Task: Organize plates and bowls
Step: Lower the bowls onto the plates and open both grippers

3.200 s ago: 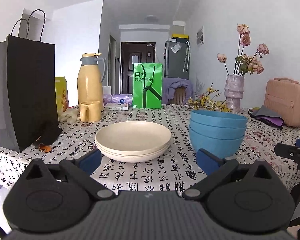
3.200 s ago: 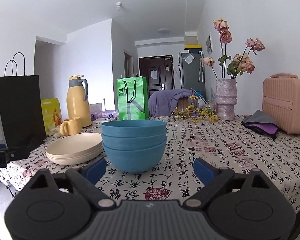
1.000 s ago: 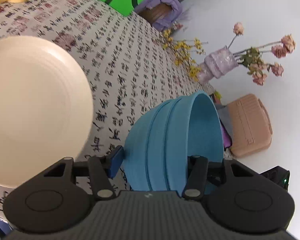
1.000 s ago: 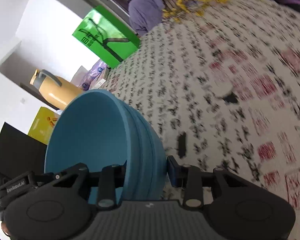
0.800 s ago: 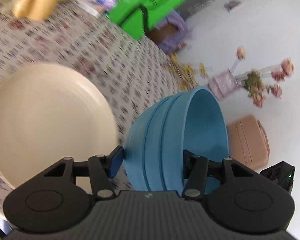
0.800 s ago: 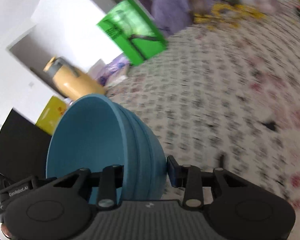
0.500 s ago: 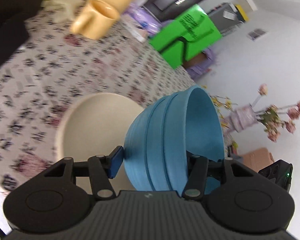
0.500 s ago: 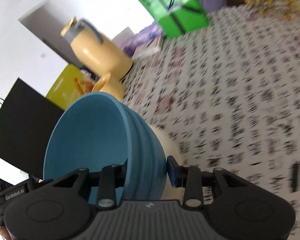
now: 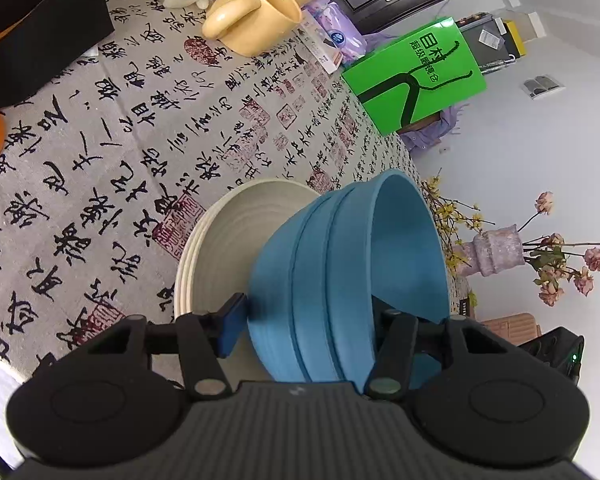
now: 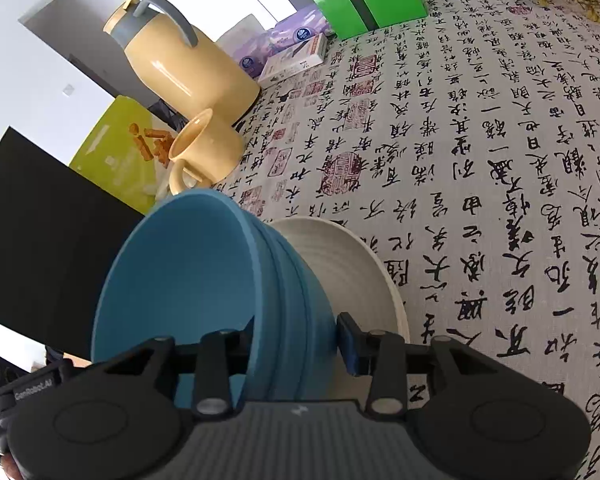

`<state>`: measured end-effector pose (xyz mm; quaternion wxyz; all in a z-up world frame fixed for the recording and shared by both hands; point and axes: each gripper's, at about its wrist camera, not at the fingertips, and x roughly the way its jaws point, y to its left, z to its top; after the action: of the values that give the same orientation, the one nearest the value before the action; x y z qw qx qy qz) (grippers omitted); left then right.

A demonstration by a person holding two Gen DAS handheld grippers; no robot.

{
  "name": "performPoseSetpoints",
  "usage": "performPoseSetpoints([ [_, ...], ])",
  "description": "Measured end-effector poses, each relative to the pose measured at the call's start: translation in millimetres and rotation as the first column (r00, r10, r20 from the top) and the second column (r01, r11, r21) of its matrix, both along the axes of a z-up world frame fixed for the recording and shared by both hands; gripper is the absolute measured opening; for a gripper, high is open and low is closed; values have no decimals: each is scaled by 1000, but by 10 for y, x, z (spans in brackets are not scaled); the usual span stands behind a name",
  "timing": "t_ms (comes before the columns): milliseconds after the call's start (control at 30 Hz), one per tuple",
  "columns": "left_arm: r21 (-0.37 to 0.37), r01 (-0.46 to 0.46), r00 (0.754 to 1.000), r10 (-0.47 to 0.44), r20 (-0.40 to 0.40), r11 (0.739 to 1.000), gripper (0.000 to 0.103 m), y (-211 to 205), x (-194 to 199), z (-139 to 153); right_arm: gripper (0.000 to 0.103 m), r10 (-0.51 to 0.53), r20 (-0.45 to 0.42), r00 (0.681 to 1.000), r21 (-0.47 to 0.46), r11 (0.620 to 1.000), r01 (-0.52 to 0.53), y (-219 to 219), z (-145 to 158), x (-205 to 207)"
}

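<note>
The left gripper point(image 9: 308, 320) pinches the rim of a nested stack of blue round bowls point(image 9: 340, 280), one blue-padded finger point(image 9: 232, 322) against the outer wall and the other inside the top bowl. The right gripper point(image 10: 296, 340) clamps the opposite side of the same stack of blue round bowls point(image 10: 204, 280) in the same way, its outer blue pad point(image 10: 348, 342) pressed on the wall and its other finger inside the rim. Held between the two grippers, the bowls sit just above or on a stack of cream ribbed plates point(image 9: 228, 248); whether they touch cannot be told. In the right wrist view the cream ribbed plates point(image 10: 352, 276) show past the bowls' outer wall. The plates rest on a tablecloth printed with black calligraphy and red seals point(image 9: 120, 140). Farther out stand a yellow ceramic mug point(image 10: 204, 148) and, just behind it, a yellow thermos jug with a grey handle point(image 10: 180, 68). A bright green paper bag point(image 9: 420, 76) stands at the far edge, a black paper bag point(image 10: 40, 220) stands at the left side, and a pale vase of dried pink roses point(image 9: 496, 252) is near the wall.
</note>
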<state>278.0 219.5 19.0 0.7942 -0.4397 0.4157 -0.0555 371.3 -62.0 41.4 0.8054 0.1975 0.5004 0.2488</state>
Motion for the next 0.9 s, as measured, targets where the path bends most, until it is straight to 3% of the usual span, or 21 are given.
performPoseSetpoints([
  [100,58,-23,1000,22,18,998,59,-17,-43,54,46,-19,30,999,15,1000,19,-8,38,5],
  [200,106,-20,998,14,56,994,67,-60,-100,147,62,-40,78,996,24,999,38,-45,124,-14],
  [267,136,-29,996,17,88,990,69,-77,-156,233,62,-47,122,991,20,999,45,-86,217,-71],
  [333,187,-51,992,28,124,981,71,-105,-227,337,73,-55,177,983,23,998,52,-149,329,-168],
  [500,299,-122,979,66,192,947,77,-191,-410,540,82,-92,310,946,26,996,89,-397,597,-499],
  [633,425,-161,965,52,256,891,81,-387,-577,652,83,-144,420,896,-37,984,176,-666,738,-808],
  [800,596,-229,915,-39,403,770,86,-813,-908,792,85,-164,571,804,-153,941,301,-1018,743,-1205],
  [900,634,-216,883,-128,451,743,90,-1046,-1081,831,93,-141,661,737,-225,900,374,-1166,693,-1459],
])
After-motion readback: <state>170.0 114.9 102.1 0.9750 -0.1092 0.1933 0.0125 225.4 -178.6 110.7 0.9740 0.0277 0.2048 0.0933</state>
